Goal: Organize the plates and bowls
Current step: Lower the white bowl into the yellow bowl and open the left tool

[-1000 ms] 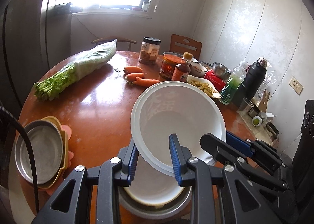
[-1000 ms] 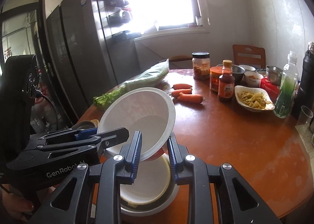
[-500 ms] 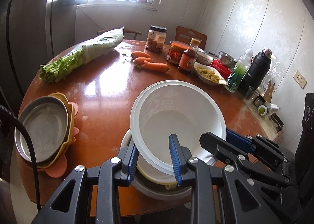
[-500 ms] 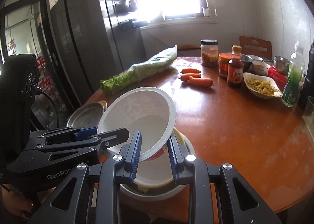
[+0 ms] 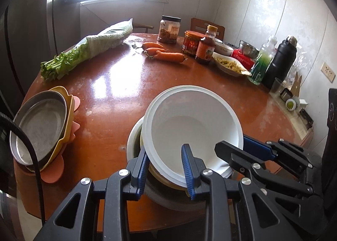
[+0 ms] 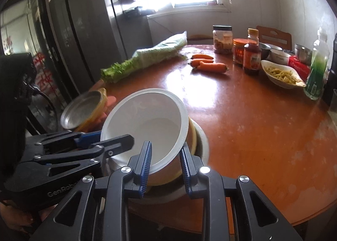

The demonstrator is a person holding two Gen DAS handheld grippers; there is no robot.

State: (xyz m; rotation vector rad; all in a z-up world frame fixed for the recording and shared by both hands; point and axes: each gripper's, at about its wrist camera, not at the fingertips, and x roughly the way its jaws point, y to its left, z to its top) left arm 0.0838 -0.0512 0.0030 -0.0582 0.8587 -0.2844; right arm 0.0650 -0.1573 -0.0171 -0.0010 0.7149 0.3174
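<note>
A white bowl [image 5: 195, 123] hangs tilted over a stack of bowls [image 5: 134, 142] near the table's front edge, its lower side dipping into the stack's tan top bowl [image 6: 190, 135]. My left gripper [image 5: 164, 150] is shut on the bowl's near rim, one finger inside and one outside. My right gripper [image 6: 166, 145] is shut on the rim from the other side and shows in the left wrist view as a black clamp [image 5: 231, 146]. A metal bowl [image 5: 168, 196] forms the stack's base. To the left lies a metal plate [image 5: 40, 127] on yellow and pink plates.
On the round brown table [image 5: 126, 85] lie bagged greens [image 5: 88, 51], carrots [image 5: 166, 54], jars [image 5: 169, 29], a sauce bottle [image 5: 206, 48], a dish of food [image 5: 230, 65], a green bottle [image 5: 262, 66] and a black flask [image 5: 280, 61]. The table edge runs just below the stack.
Both grippers have come down with the white bowl. It hung above the stack before; its lower side now sits in the top bowl of the stack.
</note>
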